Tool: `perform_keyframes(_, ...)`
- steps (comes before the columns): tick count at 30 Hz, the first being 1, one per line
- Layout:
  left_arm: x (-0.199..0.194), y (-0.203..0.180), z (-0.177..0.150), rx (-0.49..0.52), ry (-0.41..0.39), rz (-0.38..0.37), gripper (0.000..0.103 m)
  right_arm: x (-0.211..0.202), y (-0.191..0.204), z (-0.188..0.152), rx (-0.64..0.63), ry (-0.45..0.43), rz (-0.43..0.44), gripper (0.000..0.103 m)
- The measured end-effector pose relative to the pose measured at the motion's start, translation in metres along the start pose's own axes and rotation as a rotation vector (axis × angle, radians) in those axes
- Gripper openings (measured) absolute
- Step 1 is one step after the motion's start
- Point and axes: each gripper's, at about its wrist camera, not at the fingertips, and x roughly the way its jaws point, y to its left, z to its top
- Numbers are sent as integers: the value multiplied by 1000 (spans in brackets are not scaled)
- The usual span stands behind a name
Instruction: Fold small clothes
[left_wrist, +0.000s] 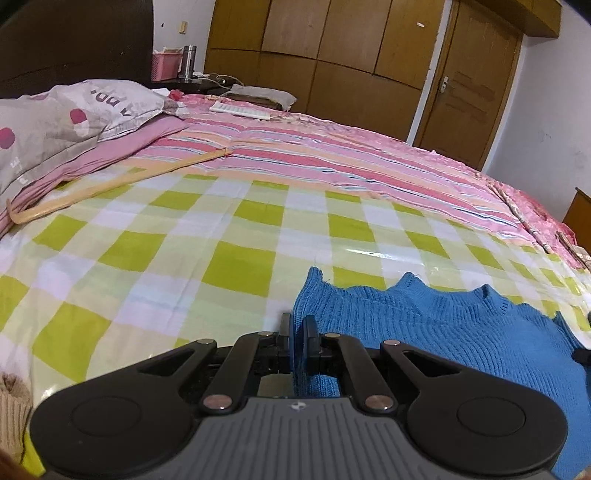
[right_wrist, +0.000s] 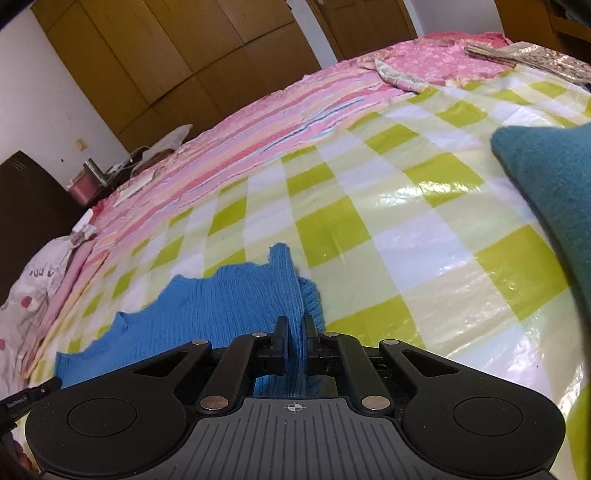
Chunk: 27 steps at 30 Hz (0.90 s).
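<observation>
Sweater on checked sheet; striped quilt behind; pillow far left.

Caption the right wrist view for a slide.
Right hand-held gripper shut on a blue sweater's edge, over a green-checked sheet.

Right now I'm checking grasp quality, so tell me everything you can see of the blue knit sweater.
The blue sweater is a ribbed knit, bright blue, lying mostly flat on the green-checked plastic sheet, its far edge wavy. The left gripper pinches its left edge; the right gripper pinches the opposite edge, where the fabric bunches into a raised fold.
</observation>
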Motion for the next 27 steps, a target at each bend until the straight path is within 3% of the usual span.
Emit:
perform_keyframes(4,-1,-2,3,-1,17,-36,13,2,5,6,-8,17,40,14)
perform_keyframes(8,0,-6,3,13,31,-59,21,7,13,8,-32,32,54,27)
perform_keyframes(10,1,-12,1,53,30,-40,21,10,19,7,-63,40,51,27)
perform_keyframes(12,-1,-17,0,94,22,-24,13,11,26,6,-96,44,43,22)
perform_keyframes(14,-7,-17,3,95,-1,-32,12,8,30,6,-109,38,50,8)
perform_keyframes(22,-37,-10,22,50,-131,-66,12,-32,36,22,-71,-119,158,7)
perform_keyframes(25,-24,-10,17,62,-107,-12,12,-36,34,23,-49,-157,173,7)
perform_keyframes(27,-12,-10,10,79,-63,18,12,-25,33,20,-69,-130,117,7)
